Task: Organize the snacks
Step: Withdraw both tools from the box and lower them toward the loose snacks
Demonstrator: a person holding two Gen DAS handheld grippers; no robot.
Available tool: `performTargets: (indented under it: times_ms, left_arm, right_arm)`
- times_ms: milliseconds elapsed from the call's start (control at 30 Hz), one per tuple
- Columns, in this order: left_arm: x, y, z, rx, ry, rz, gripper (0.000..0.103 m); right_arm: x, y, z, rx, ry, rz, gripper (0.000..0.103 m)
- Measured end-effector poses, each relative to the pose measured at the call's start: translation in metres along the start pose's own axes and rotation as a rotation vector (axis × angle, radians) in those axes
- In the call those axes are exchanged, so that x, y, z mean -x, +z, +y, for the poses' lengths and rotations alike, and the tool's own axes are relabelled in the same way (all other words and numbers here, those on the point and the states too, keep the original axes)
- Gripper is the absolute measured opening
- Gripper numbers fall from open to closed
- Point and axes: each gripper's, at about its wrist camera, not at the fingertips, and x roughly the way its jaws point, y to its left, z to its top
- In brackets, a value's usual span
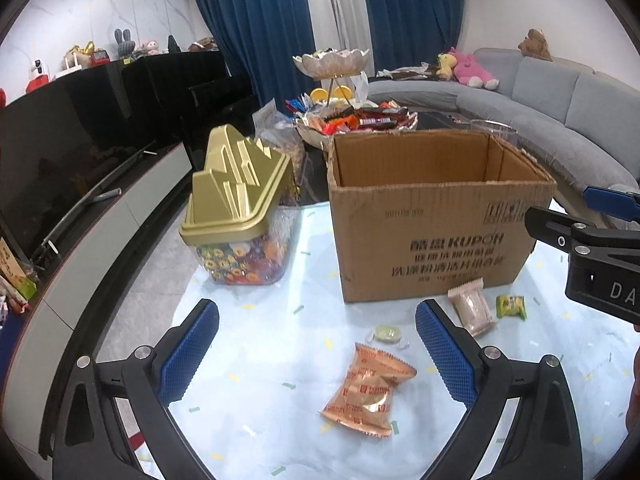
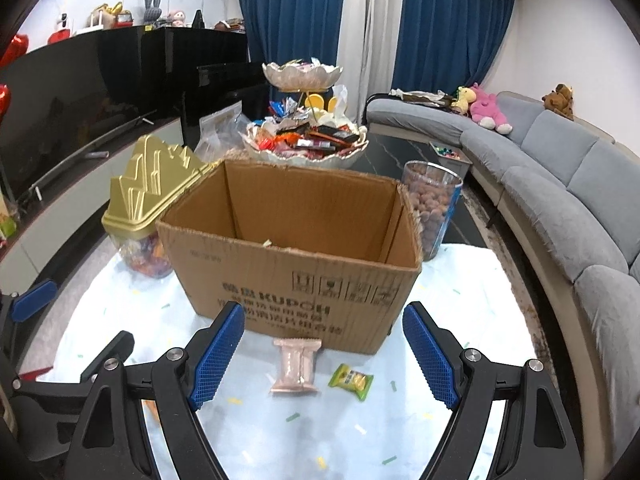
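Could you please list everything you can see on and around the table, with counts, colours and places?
cardboard box: one, brown, open-topped, mid-table
candy jar: one, clear with gold lid, left of box
orange snack packet: one, on the cloth nearest the left camera
pink snack packet: one, just in front of box
green snack packet: one, right of the pink one
wrapped candy: one, pale green, before box
nut jar: one, clear, behind box's right corner
tiered snack dish: one, white, behind box
sofa: one, grey, right
left hand-held gripper: open, empty
right hand-held gripper: open, empty
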Motion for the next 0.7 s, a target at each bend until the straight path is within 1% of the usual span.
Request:
performTargets:
  times_ms: [200, 400, 700]
  left_arm:
    - [-0.007, -0.016, 0.001, -0.002, -0.027, 0.02, 0.1]
    - [-0.016, -0.025, -0.002, -0.017, -0.051, 0.032, 0.1]
    - [-0.034, -0.04, -0.005, -0.022, -0.088, 0.081, 0.1]
  right_arm:
    - [-0.01, -0.013, 0.007, 0.021, 0.004, 0.024, 0.082]
    - [-0.023, -0.026, 0.012, 0.029, 0.012, 0.055, 0.082]
    - [-0.043, -0.041, 0.015, 0.035, 0.019, 0.101, 0.082]
